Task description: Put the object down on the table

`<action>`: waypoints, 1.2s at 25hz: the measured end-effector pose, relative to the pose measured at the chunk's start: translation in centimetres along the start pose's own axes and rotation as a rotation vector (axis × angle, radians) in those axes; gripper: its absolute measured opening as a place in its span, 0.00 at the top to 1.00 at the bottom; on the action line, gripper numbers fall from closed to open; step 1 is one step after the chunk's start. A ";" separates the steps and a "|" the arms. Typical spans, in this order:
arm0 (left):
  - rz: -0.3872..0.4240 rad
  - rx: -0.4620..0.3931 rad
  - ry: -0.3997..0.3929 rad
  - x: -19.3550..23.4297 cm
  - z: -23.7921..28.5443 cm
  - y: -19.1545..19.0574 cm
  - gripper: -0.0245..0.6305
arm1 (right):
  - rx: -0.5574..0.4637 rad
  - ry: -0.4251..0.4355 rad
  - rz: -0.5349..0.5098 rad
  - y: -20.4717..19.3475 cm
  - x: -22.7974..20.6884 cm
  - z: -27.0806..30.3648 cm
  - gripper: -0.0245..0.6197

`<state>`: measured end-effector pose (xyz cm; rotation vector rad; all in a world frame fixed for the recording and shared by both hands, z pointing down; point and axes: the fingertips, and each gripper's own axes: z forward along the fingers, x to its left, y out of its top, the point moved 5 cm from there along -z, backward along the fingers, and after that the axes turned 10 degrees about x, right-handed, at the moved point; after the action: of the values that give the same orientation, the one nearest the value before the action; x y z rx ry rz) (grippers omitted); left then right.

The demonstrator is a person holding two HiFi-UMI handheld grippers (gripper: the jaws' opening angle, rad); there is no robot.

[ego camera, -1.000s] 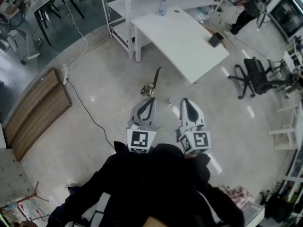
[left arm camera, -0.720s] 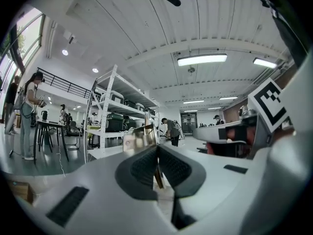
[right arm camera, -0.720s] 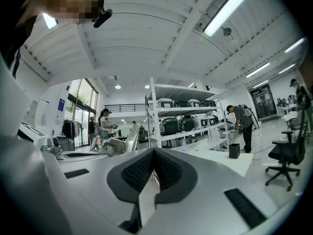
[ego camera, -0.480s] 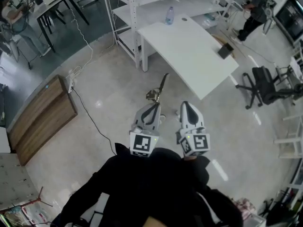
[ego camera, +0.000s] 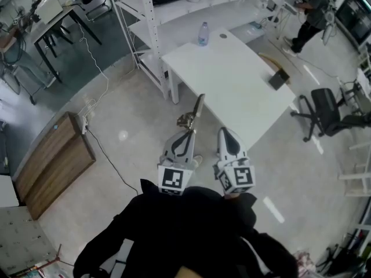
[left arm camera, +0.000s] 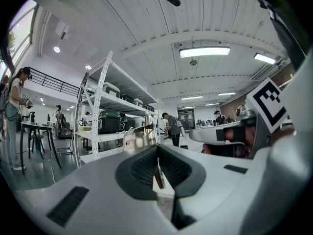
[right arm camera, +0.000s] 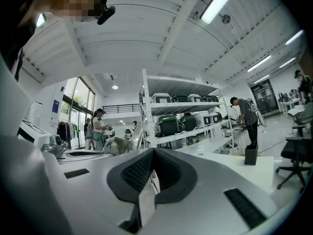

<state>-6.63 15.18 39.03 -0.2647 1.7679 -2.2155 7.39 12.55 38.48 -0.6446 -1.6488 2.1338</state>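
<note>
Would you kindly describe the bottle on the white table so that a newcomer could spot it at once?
Start from the big white table in the middle of the floor. At its far corner, nearest the white shelving, stands the bottle. It is clear and upright, unlike the dark box at the table's right edge.

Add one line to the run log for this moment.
left gripper: shut on metal tool | right gripper: shut, empty | metal tool: held up in front of white table, not yet set down
</note>
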 end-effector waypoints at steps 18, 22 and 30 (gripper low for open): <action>0.045 0.051 -0.052 7.5 16.9 3.0 0.95 | 0.013 -0.035 0.022 3.7 -9.2 14.5 0.98; 0.061 0.061 -0.064 8.1 18.9 3.3 0.95 | 0.014 -0.045 0.015 3.9 -10.6 15.7 0.98; 0.020 0.089 -0.092 8.5 20.5 2.2 0.95 | 0.059 -0.058 0.054 2.2 -11.0 16.4 0.98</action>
<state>-7.80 -7.02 41.22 -0.3225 1.6130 -2.2233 7.32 -7.12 41.23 -0.6216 -1.6081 2.2503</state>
